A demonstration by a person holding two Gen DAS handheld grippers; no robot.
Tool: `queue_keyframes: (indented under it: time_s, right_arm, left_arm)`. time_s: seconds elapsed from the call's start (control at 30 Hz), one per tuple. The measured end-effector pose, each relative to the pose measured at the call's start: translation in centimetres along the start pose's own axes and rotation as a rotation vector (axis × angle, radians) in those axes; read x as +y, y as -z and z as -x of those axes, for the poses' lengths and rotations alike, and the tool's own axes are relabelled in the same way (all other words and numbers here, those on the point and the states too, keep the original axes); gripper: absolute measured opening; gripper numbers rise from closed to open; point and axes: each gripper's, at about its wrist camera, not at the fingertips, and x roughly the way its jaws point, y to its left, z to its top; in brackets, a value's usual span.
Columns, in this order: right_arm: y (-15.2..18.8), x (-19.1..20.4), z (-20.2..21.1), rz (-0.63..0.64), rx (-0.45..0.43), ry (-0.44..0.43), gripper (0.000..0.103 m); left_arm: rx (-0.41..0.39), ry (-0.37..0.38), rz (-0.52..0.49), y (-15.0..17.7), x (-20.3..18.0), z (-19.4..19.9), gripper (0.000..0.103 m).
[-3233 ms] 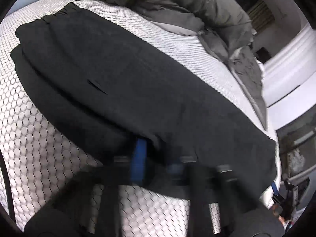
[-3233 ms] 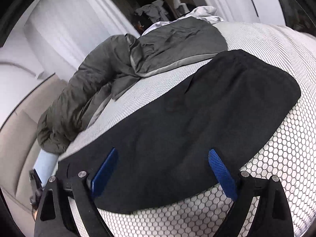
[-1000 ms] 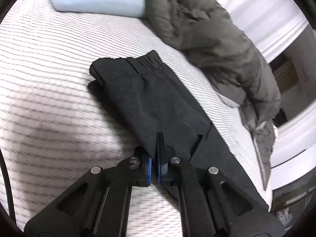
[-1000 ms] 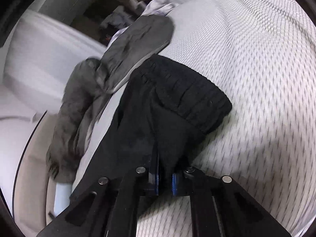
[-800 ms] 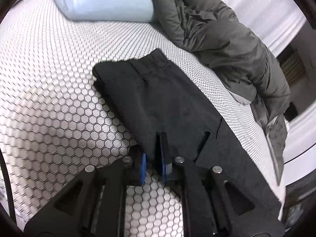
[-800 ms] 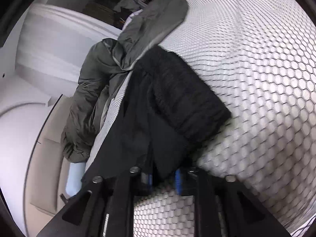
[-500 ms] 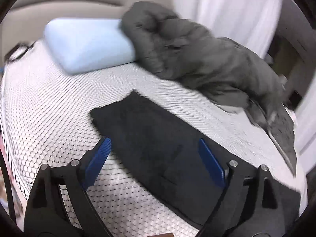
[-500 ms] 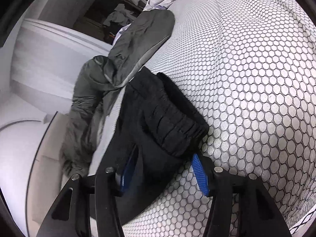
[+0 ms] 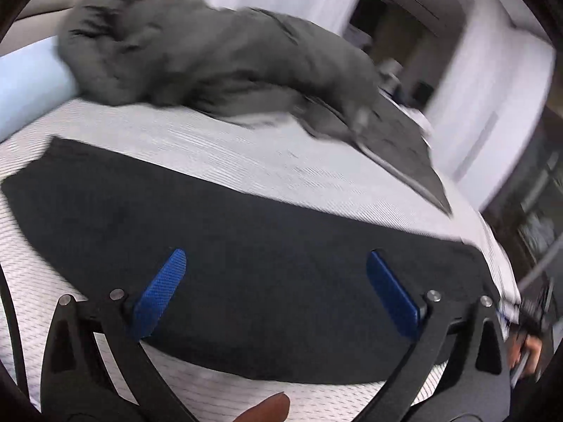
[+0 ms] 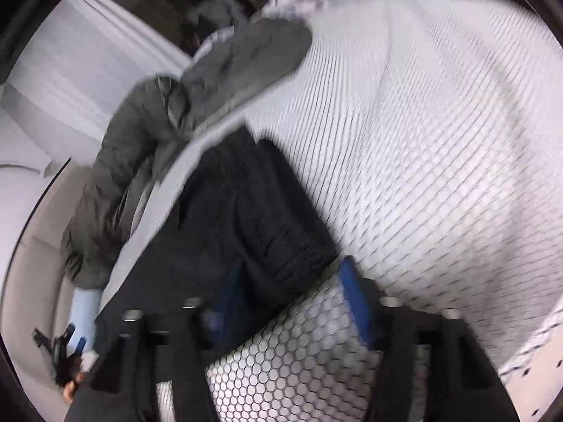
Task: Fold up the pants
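Note:
Black pants (image 9: pixel 246 246) lie flat as a long folded band on the white honeycomb-patterned bed (image 9: pixel 281 161). My left gripper (image 9: pixel 274 263) is open and empty, its blue pads spread over the band's near edge. In the blurred right wrist view the pants (image 10: pixel 239 218) run away from me, with the ribbed waistband (image 10: pixel 295 246) nearest. My right gripper (image 10: pixel 292 281) is open around the waistband corner, holding nothing.
A rumpled grey duvet (image 9: pixel 218 56) lies along the far side of the bed, and it also shows in the right wrist view (image 10: pixel 197 105). A light blue pillow (image 9: pixel 24 81) sits at the left. The bed edge drops off at the right (image 9: pixel 492 246).
Both grippers were shut on the pants a second ago and have since opened and let go. The left gripper has swung right along the laid-out band; the right view has blurred with motion.

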Motion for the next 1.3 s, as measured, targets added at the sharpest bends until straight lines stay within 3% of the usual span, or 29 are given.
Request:
queue_keyframes:
  time_s: [0.07, 0.13, 0.2, 0.3, 0.4, 0.5, 0.57, 0.6, 0.7, 0.8, 0.87, 0.97, 1.03, 1.07, 1.13, 1.2, 1.3]
  right_arm:
    - [-0.6, 0.3, 2.1, 0.008, -0.103, 0.012, 0.069]
    - [-1.2, 1.0, 2.4, 0.032, -0.121, 0.009, 0.070]
    - [-2.7, 3.1, 0.5, 0.114, -0.082, 0.019, 0.070]
    - [-4.7, 5.2, -2.4, 0.239, 0.000, 0.017, 0.070]
    - [-7.2, 6.4, -5.1, 0.304, 0.040, 0.055, 0.070]
    - [-9.2, 7.3, -9.5, 0.357, 0.118, 0.087, 0.069]
    - [-10.0, 7.9, -12.2, 0.379, 0.177, 0.097, 0.055]
    - [-10.0, 8.3, -12.9, 0.409, 0.202, 0.089, 0.039]
    - [-9.5, 9.2, -12.5, 0.539, 0.173, 0.063, 0.008]
    - [-11.0, 8.8, -11.7, 0.513, 0.101, 0.067, 0.007]
    - [-11.8, 7.5, -12.8, 0.471, 0.117, 0.089, 0.007]
    - [-11.0, 7.0, -14.5, 0.505, 0.147, 0.180, 0.017]
    - [-11.0, 6.9, -13.1, 0.457, 0.110, 0.168, 0.028]
    - [-10.9, 6.6, -10.9, 0.393, 0.052, 0.129, 0.033]
    - [-9.9, 5.7, -6.2, 0.280, -0.074, 0.010, 0.066]
    - [-8.1, 5.6, -2.6, 0.239, -0.161, -0.059, 0.075]
    - [-3.8, 7.4, 0.3, 0.291, -0.219, -0.062, 0.082]
  left_arm:
    - [0.052, 0.051, -0.078, 1.4, -3.2, -1.4, 0.102]
    - [0.106, 0.097, -0.184, 3.7, -7.0, -2.3, 0.102]
    - [0.167, 0.171, -0.292, 5.9, -10.5, -3.6, 0.102]
    - [0.241, 0.205, -0.396, 9.3, -14.1, -5.0, 0.102]
    - [0.318, 0.167, -0.504, 12.2, -16.0, -6.5, 0.102]
    - [0.328, 0.136, -0.566, 13.7, -16.4, -7.2, 0.102]
    - [0.327, 0.152, -0.556, 13.9, -16.1, -7.2, 0.102]
    - [0.330, 0.155, -0.552, 14.0, -16.0, -7.1, 0.102]
    - [0.334, 0.155, -0.553, 13.9, -15.8, -7.7, 0.102]
    - [0.331, 0.159, -0.558, 14.0, -15.1, -7.7, 0.102]
    - [0.335, 0.166, -0.552, 13.6, -14.5, -8.0, 0.102]
    - [0.342, 0.164, -0.554, 13.5, -14.5, -8.0, 0.102]
    - [0.351, 0.161, -0.558, 13.0, -14.5, -8.2, 0.102]
    - [0.354, 0.166, -0.558, 12.8, -14.6, -8.0, 0.102]
    - [0.332, 0.210, -0.536, 11.9, -14.8, -6.9, 0.102]
    - [0.278, 0.226, -0.503, 10.9, -15.0, -6.0, 0.102]
    - [0.240, 0.201, -0.468, 10.1, -15.4, -6.3, 0.102]
